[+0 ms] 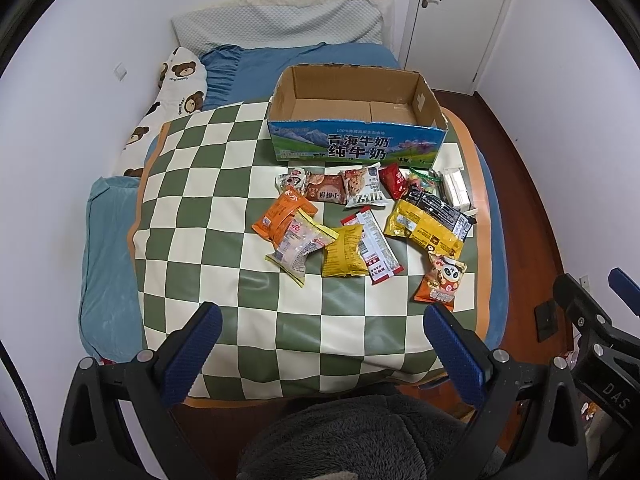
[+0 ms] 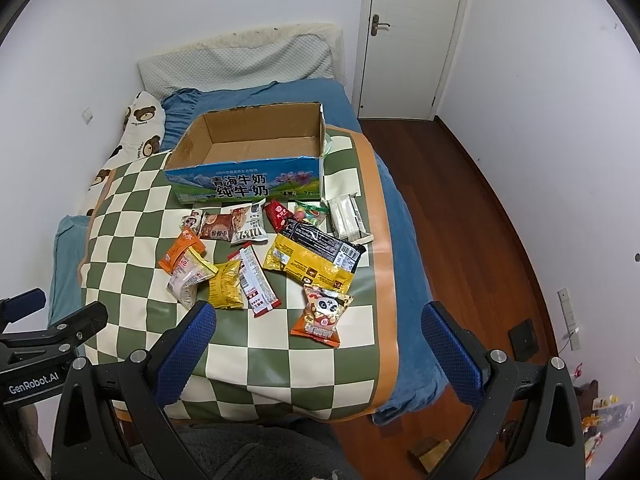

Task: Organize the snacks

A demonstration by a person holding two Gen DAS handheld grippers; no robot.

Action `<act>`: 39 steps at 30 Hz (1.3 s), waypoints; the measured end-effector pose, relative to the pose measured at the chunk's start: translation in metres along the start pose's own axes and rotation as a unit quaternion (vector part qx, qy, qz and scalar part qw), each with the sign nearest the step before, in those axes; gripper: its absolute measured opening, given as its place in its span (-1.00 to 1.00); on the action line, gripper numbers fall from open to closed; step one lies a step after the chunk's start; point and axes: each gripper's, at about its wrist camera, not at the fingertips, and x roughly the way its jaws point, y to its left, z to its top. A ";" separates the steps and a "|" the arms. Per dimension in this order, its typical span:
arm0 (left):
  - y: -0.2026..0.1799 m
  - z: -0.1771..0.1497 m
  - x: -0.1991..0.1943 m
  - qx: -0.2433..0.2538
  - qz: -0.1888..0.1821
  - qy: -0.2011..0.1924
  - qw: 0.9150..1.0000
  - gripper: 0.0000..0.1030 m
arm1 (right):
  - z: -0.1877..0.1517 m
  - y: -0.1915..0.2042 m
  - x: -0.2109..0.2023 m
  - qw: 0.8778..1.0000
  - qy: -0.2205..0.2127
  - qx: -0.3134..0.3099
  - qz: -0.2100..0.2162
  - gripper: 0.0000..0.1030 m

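Observation:
Several snack packets lie on a green-and-white checkered mat (image 1: 208, 208) on the bed, in front of an empty cardboard milk box (image 1: 356, 114) (image 2: 256, 148). Among them are a yellow packet (image 1: 344, 252) (image 2: 226, 284), an orange panda packet (image 1: 440, 278) (image 2: 322, 312), a large yellow-and-black bag (image 1: 430, 222) (image 2: 316, 258) and an orange packet (image 1: 282, 216). My left gripper (image 1: 322, 320) is open and empty, held above the mat's near edge. My right gripper (image 2: 318, 320) is open and empty, near the panda packet. Both are well short of the snacks.
The bed has a blue sheet (image 2: 404, 248), a bear-print pillow (image 1: 176, 88) at the left and a wall behind. Wooden floor (image 2: 472, 216) and a closed door (image 2: 412, 36) lie to the right. A white carton (image 2: 346, 216) sits by the mat's right edge.

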 end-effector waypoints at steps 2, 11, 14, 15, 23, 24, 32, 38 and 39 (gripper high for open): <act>0.001 0.000 0.000 0.000 -0.001 0.001 1.000 1.00 | 0.000 0.000 0.000 1.000 -0.001 0.001 0.000 1.00; 0.001 0.000 -0.002 -0.001 -0.002 0.001 1.000 1.00 | 0.000 -0.001 0.000 1.000 -0.001 0.001 0.001 1.00; 0.001 -0.001 -0.002 -0.001 -0.002 0.000 1.000 1.00 | 0.000 -0.001 0.000 1.000 -0.002 0.001 0.001 1.00; 0.001 -0.001 -0.002 -0.001 -0.002 0.000 1.000 1.00 | 0.000 -0.002 0.001 1.000 -0.002 0.001 0.002 1.00; 0.001 -0.001 -0.002 -0.001 -0.003 0.000 1.000 1.00 | 0.000 -0.003 0.001 1.000 -0.003 0.001 0.003 1.00; 0.001 -0.001 -0.002 -0.001 -0.003 0.000 1.000 1.00 | 0.000 -0.003 0.001 1.000 -0.002 0.001 0.003 1.00; 0.002 -0.001 -0.002 0.000 -0.003 -0.001 1.000 1.00 | 0.000 -0.003 0.000 1.000 -0.002 0.001 0.004 1.00; 0.002 -0.001 -0.003 0.000 -0.003 -0.001 1.000 1.00 | 0.001 -0.002 0.001 1.000 -0.002 0.002 0.006 1.00; 0.002 -0.001 -0.003 0.000 -0.003 -0.001 1.000 1.00 | 0.001 -0.002 0.001 1.000 -0.001 0.001 0.006 1.00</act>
